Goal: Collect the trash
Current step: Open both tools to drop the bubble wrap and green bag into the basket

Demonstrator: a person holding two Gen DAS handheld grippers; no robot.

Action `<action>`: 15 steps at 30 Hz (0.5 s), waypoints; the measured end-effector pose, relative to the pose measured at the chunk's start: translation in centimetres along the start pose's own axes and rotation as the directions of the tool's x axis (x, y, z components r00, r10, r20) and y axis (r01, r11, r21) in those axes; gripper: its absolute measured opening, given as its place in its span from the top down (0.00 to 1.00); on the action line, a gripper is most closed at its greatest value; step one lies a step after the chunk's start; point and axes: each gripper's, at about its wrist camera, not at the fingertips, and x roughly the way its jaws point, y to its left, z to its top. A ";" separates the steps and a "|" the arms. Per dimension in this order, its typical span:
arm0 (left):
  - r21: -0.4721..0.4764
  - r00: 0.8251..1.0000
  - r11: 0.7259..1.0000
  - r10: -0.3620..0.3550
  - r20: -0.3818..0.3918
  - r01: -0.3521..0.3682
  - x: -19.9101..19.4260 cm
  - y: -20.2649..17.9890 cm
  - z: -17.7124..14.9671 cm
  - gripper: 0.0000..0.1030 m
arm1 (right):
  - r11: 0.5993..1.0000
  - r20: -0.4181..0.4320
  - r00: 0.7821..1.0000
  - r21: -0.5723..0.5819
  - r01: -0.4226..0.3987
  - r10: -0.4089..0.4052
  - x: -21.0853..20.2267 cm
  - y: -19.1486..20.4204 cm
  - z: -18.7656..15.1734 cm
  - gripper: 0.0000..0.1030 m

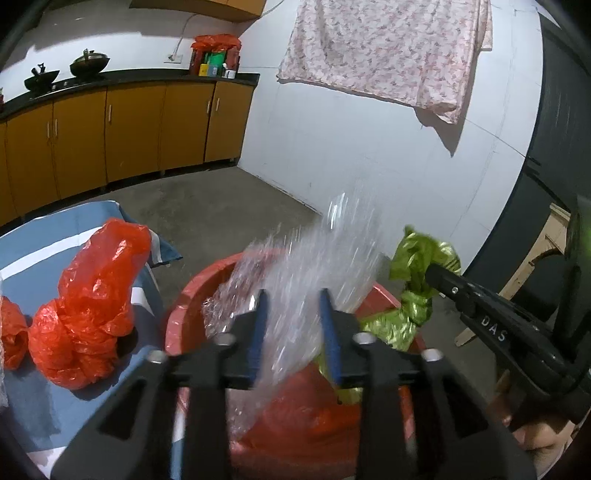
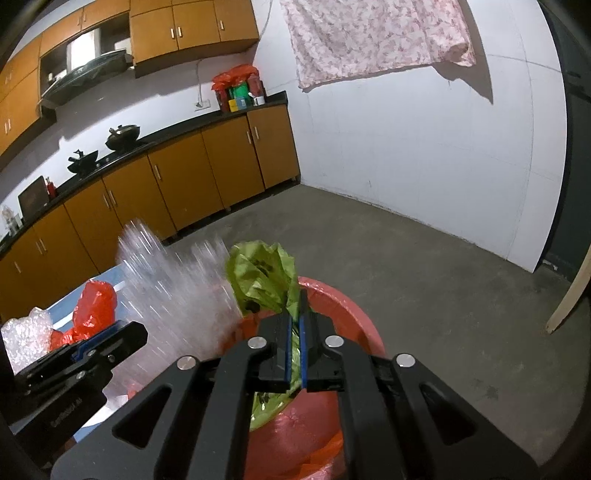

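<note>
Dropping trash into the basin (image 1: 177, 314): our left gripper (image 1: 293, 332) stands part open around clear film (image 1: 314, 251); the right gripper (image 2: 294, 345) pinches a green wrapper (image 2: 264, 273) at twelve o'clock. Next, release both.

A white wall (image 2: 406, 147) meets a grey concrete floor (image 2: 406, 277) in the corner of a kitchen. Along the adjoining wall runs a row of orange-brown base cabinets (image 2: 184, 177) under a dark counter (image 1: 147, 75), with matching upper cabinets (image 2: 192, 29) above. Two dark woks (image 1: 89, 62) sit on the counter, and a pile of red-wrapped goods (image 2: 236, 88) stands at its end beside a wall socket (image 2: 202, 104). A pink floral cloth (image 1: 388, 48) hangs on the white wall and casts a shadow.
</note>
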 end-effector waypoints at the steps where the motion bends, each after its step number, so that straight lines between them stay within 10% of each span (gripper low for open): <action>1: -0.002 1.000 1.000 0.001 0.001 -0.001 0.0 0.0 0.0 0.63 | 1.000 -0.002 1.000 0.004 0.001 -0.001 0.0 -0.1 0.0 0.86; 15: 0.005 0.996 0.997 0.071 0.063 -0.072 -5.3 0.8 -0.6 0.25 | 0.999 0.038 0.999 -0.027 0.029 -0.028 -2.4 0.3 -0.5 0.37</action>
